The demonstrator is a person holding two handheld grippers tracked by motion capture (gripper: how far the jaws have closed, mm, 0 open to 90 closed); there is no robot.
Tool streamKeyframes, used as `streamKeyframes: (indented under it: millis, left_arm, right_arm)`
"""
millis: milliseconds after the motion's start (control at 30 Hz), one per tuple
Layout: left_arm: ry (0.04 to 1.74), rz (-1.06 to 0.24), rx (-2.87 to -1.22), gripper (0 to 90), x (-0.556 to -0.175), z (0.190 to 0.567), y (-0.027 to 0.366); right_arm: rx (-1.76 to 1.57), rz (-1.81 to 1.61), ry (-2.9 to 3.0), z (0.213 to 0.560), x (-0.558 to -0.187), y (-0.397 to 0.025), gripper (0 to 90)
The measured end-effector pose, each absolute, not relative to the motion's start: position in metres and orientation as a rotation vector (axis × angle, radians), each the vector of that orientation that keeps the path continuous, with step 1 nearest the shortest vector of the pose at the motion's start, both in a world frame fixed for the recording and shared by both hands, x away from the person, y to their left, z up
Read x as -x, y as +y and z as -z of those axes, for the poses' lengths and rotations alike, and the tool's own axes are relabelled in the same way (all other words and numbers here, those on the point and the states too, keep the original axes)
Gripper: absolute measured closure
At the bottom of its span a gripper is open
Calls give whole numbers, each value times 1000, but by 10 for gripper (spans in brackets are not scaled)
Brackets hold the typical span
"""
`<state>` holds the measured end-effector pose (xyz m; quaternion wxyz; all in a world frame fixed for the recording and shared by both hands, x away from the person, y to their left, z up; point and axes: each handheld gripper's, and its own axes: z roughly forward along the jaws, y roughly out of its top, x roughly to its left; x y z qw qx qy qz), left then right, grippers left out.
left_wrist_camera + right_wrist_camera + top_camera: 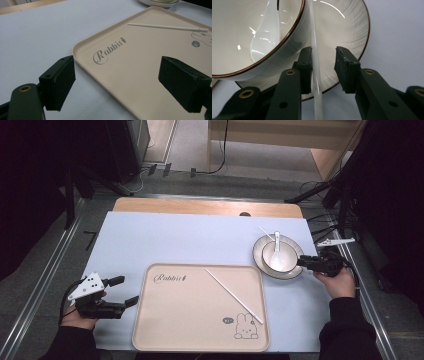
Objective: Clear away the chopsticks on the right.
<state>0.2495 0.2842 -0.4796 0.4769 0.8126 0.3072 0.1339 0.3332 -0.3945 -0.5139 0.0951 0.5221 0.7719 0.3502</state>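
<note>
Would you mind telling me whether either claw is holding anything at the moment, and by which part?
Neither holds anything. The right claw is open around the white chopstick on the plate, one pad touching it. The left claw is open over the tray edge.

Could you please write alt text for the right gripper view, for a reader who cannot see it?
The right gripper, jaws open, straddles a white chopstick lying across a plate, the stick against one jaw. Beside it on the plate stands a brown-rimmed bowl holding a white spoon.

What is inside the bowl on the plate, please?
A white spoon lies inside the bowl, handle resting over the rim. The bowl covers the plate's centre, so anything beneath it is hidden.
</note>
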Motion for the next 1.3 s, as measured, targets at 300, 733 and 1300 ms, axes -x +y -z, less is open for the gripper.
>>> streamKeyframes:
  millis: [300, 733, 1300]
  left_arm:
    - [749, -326, -1981, 146, -250, 480, 284]
    - [751, -329, -1982, 146, -250, 480, 285]
    - [755, -338, -1973, 146, -249, 479, 286]
  right_arm:
    - [-1550, -1040, 2356, 524, -342, -386, 837]
    - [-1704, -1106, 2297, 510, -341, -395, 848]
    - [-1772, -1235, 2032, 433, -294, -394, 848]
